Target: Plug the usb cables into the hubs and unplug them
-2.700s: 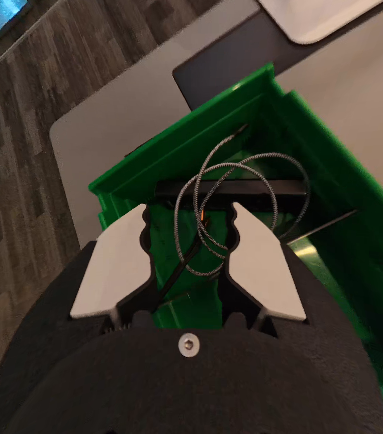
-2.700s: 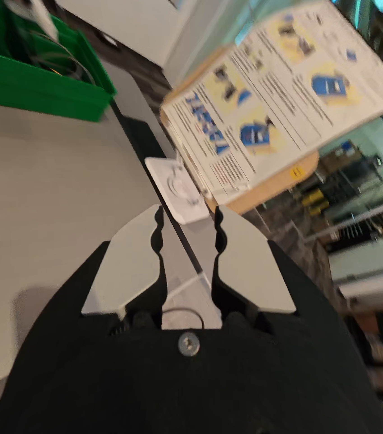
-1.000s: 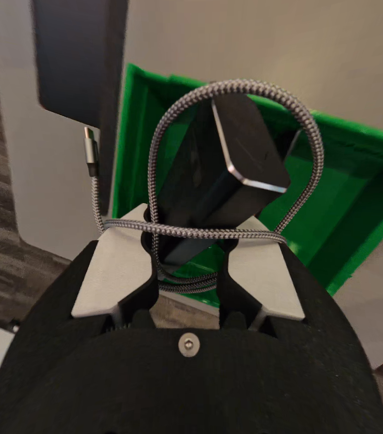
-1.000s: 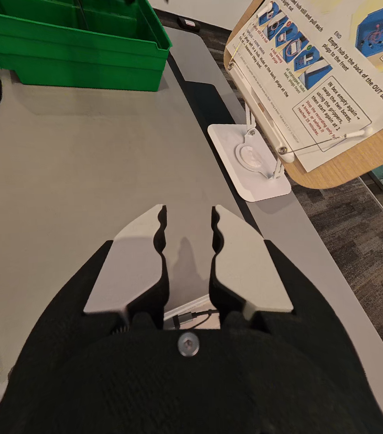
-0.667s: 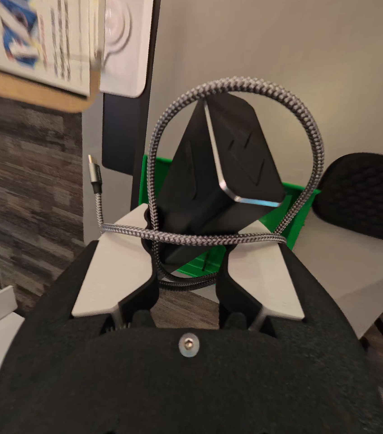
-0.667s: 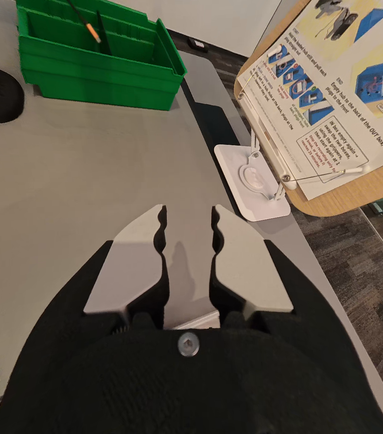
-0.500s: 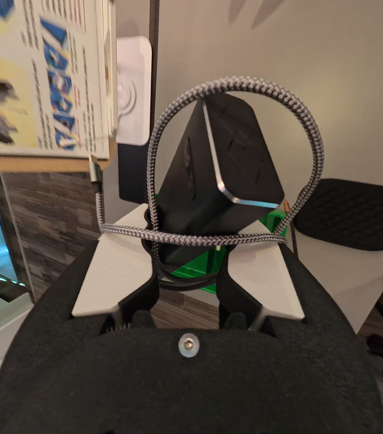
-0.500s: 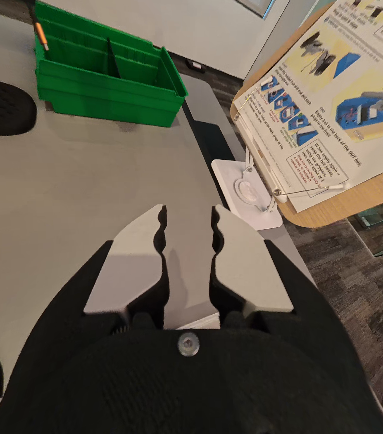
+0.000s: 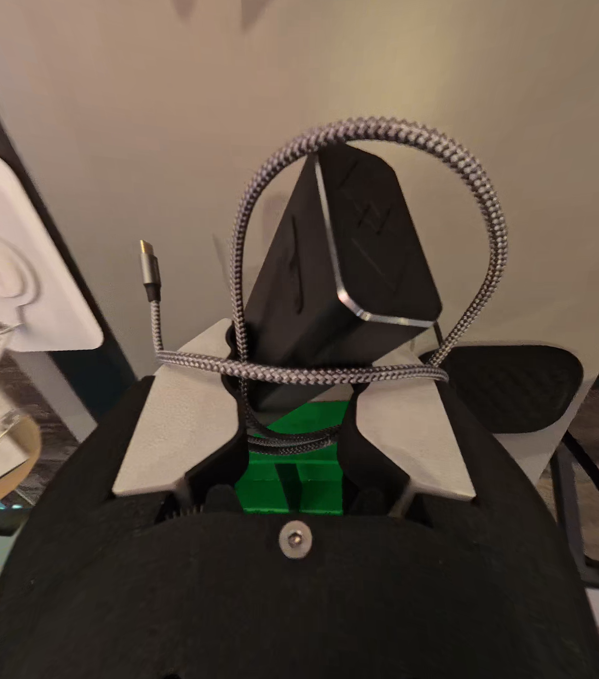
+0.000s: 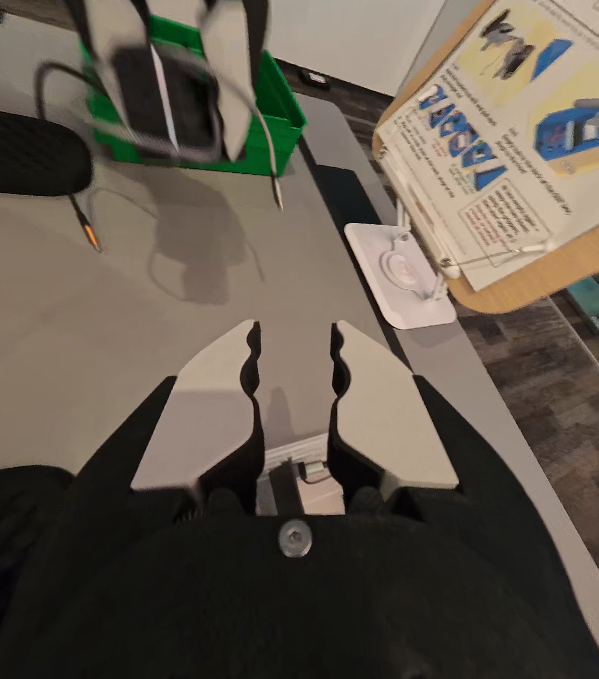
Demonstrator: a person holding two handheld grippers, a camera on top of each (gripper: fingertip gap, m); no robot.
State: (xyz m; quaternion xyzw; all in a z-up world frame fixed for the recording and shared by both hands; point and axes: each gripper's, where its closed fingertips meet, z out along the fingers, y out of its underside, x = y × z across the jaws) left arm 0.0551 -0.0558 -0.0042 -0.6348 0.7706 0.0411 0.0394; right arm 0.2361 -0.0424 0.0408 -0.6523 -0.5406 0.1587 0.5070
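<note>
My left gripper [image 9: 312, 341] is shut on a black USB hub [image 9: 345, 275] and holds it in the air. The hub's grey braided cable [image 9: 489, 227] loops around it and across my fingers, and its silver plug [image 9: 149, 264] sticks up free at the left. In the right wrist view the left gripper [image 10: 176, 147] hangs blurred with the hub [image 10: 158, 95] in front of the green bin [image 10: 275, 121]. A thin black cable with an orange-tipped plug [image 10: 88, 231] and a grey plug [image 10: 277, 191] dangle from it above the table. My right gripper [image 10: 294, 327] is open and empty over the grey table [image 10: 70, 330].
A black textured pad [image 10: 14, 150] lies left of the bin. An instruction sheet on a wooden board [image 10: 511, 147] stands on a white base [image 10: 400, 275] at the table's right edge. A small plug [image 10: 312, 468] lies under my right gripper by the front edge. About 20 cm separates my left fingertips from my right.
My left gripper has carried the hub away from the green bin and swung round; it now shows in the right wrist view. The right gripper tilted up and stayed open.
</note>
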